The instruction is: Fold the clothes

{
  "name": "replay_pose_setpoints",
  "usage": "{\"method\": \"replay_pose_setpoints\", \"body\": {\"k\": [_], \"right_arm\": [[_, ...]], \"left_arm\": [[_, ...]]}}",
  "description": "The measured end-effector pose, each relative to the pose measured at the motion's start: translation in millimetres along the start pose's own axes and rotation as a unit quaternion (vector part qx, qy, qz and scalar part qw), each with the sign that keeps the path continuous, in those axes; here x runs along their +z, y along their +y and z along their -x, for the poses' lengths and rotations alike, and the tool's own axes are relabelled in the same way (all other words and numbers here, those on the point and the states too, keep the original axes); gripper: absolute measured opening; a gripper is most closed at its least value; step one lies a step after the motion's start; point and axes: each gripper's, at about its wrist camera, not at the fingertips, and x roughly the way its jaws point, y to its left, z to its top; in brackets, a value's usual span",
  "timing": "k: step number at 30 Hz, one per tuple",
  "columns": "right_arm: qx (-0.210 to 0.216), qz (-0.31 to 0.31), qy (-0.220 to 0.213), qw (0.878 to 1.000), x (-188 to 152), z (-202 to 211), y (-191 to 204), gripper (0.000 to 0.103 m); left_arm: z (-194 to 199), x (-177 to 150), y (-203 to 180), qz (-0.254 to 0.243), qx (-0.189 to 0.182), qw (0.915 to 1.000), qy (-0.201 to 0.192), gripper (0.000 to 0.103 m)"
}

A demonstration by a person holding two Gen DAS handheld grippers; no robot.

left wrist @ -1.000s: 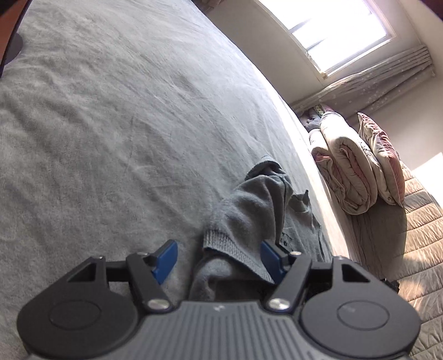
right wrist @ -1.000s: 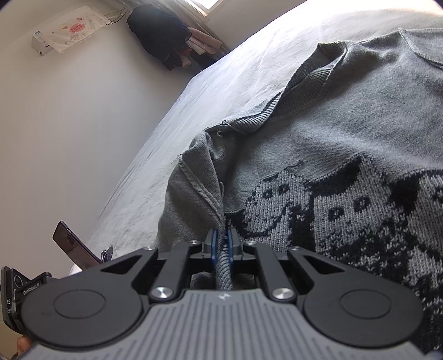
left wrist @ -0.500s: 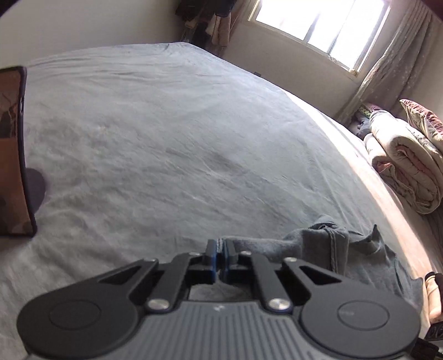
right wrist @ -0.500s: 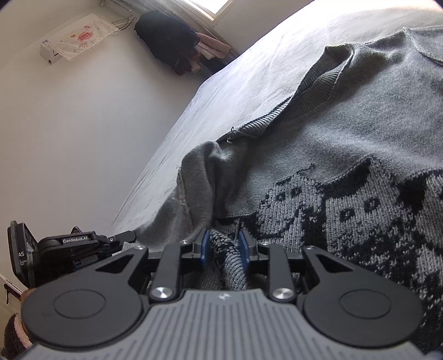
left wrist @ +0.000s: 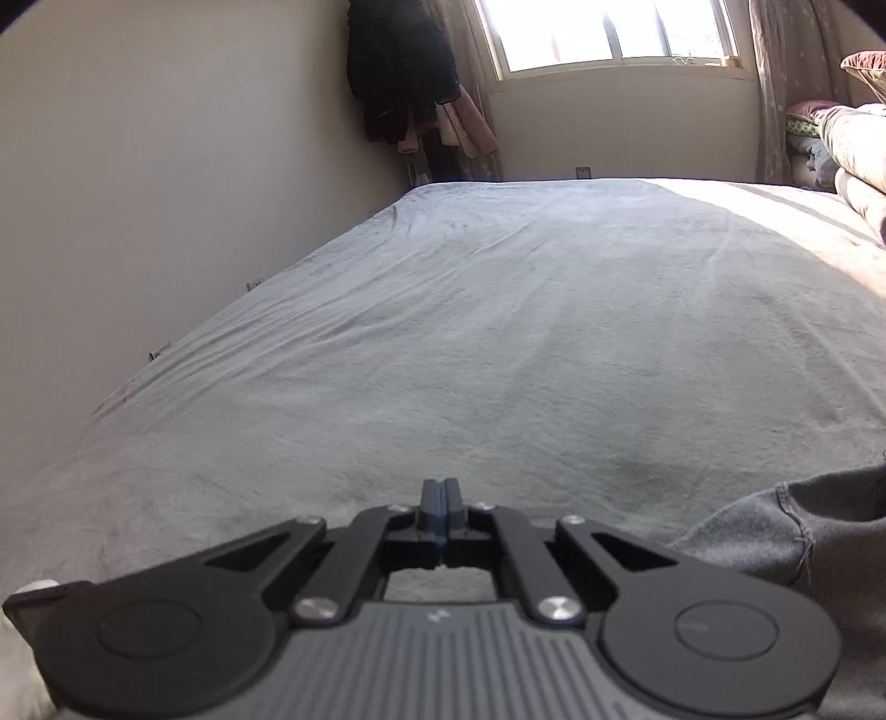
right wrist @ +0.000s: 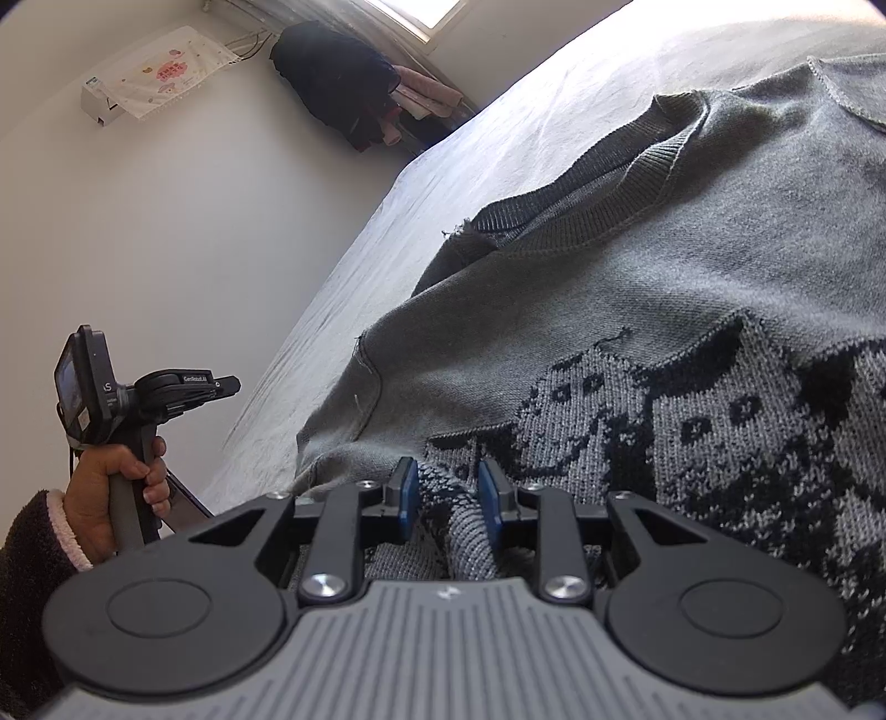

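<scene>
You are holding the left gripper above the bed with its jaws pressed together and nothing showing between them. It is pointing along the grey bedspread toward the window in the far wall. In this view only one edge of the sweater is showing, at the lower right, just beside the gripper body.

You are holding the right gripper low over the sweater with its jaws spread. A raised fold of the knit is standing between the blue pads and is not being pinched. The sweater is lying spread on the bed, with the ribbed collar facing the far end and the dark knitted pattern lying directly ahead of the right gripper.

In the right wrist view, your left hand is gripping the handle of the left gripper, which is sitting off the sweater's left edge, apart from the cloth. A dark sleeve with a pink cuff is covering the wrist. Dark clothes are hanging in the far corner, and folded quilts are lying at the right of the bed.
</scene>
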Motion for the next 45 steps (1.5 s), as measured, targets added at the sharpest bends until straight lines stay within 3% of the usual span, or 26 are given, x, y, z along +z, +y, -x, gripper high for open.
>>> {"method": "replay_pose_setpoints", "body": {"k": [2, 3, 4, 5, 10, 13, 15, 20, 22, 24, 26, 30, 31, 33, 35, 36, 37, 38, 40, 42, 45], "right_arm": [[-0.002, -0.001, -0.001, 1.000, 0, 1, 0, 0.029], [-0.007, -0.005, -0.005, 1.000, 1, 2, 1, 0.030], [-0.012, -0.010, -0.008, 1.000, 2, 3, 1, 0.035], [-0.022, -0.006, -0.013, 1.000, 4, 5, 5, 0.037], [-0.100, 0.043, -0.047, 0.993, 35, 20, 23, 0.048], [-0.128, 0.054, -0.060, 0.988, 74, 24, 13, 0.049], [-0.166, 0.084, -0.059, 0.981, 102, 26, 1, 0.049], [-0.270, 0.182, -0.039, 0.945, 139, 39, -37, 0.049], [-0.291, 0.205, -0.029, 0.934, 149, 40, -53, 0.049], [-0.313, 0.225, -0.023, 0.922, 157, 39, -70, 0.049], [-0.328, 0.230, -0.022, 0.916, 164, 36, -83, 0.049], [-0.303, 0.232, -0.007, 0.924, 168, 19, -90, 0.049], [-0.295, 0.236, 0.001, 0.926, 168, 14, -89, 0.049], [-0.278, 0.243, 0.015, 0.929, 167, 4, -88, 0.049], [-0.296, 0.263, 0.013, 0.918, 157, -6, -88, 0.050], [-0.300, 0.272, 0.002, 0.914, 152, -6, -87, 0.042], [-0.300, 0.276, -0.004, 0.913, 148, -5, -86, 0.019], [-0.297, 0.277, -0.006, 0.914, 146, -4, -85, 0.011], [-0.320, 0.294, -0.030, 0.900, 141, 1, -76, 0.010], [-0.345, 0.311, -0.065, 0.883, 138, 7, -70, 0.010], [-0.366, 0.293, -0.089, 0.879, 144, 11, -74, 0.009]], "left_arm": [[-7, 0, -11, 0.008, -0.055, 0.9984, 0.012, 0.007], [-10, 0, -17, 0.012, -0.084, 0.9962, 0.019, 0.019], [-13, -1, -25, 0.010, -0.108, 0.9938, 0.023, 0.038], [-16, -2, -36, 0.003, -0.133, 0.9908, 0.024, 0.045], [-24, -9, -92, -0.048, -0.222, 0.9738, 0.006, 0.069], [-32, -12, -117, -0.083, -0.263, 0.9613, -0.001, 0.076], [-38, -11, -126, -0.097, -0.272, 0.9574, -0.002, 0.076], [-57, -6, -132, -0.103, -0.323, 0.9406, 0.015, 0.075], [-63, -7, -136, -0.111, -0.345, 0.9312, 0.042, 0.064], [-62, -10, -141, -0.124, -0.347, 0.9286, 0.046, 0.059], [-62, -11, -143, -0.125, -0.348, 0.9279, 0.047, 0.050], [-66, -10, -135, -0.092, -0.355, 0.9285, 0.056, 0.009], [-67, -10, -135, -0.083, -0.357, 0.9289, 0.056, 0.005], [-65, -10, -134, -0.067, -0.354, 0.9317, 0.049, 0.004], [-61, -11, -133, -0.048, -0.345, 0.9369, 0.032, 0.003], [-58, -11, -132, -0.039, -0.341, 0.9390, 0.022, 0.003], [-55, -11, -131, -0.031, -0.337, 0.9408, 0.009, 0.003], [-52, -10, -130, -0.023, -0.334, 0.9423, -0.003, 0.003], [-48, -9, -130, -0.015, -0.324, 0.9454, -0.027, 0.003], [-51, -9, -134, -0.018, -0.322, 0.9463, -0.025, 0.003], [-57, -8, -141, -0.022, -0.318, 0.9477, -0.023, 0.003]]}}
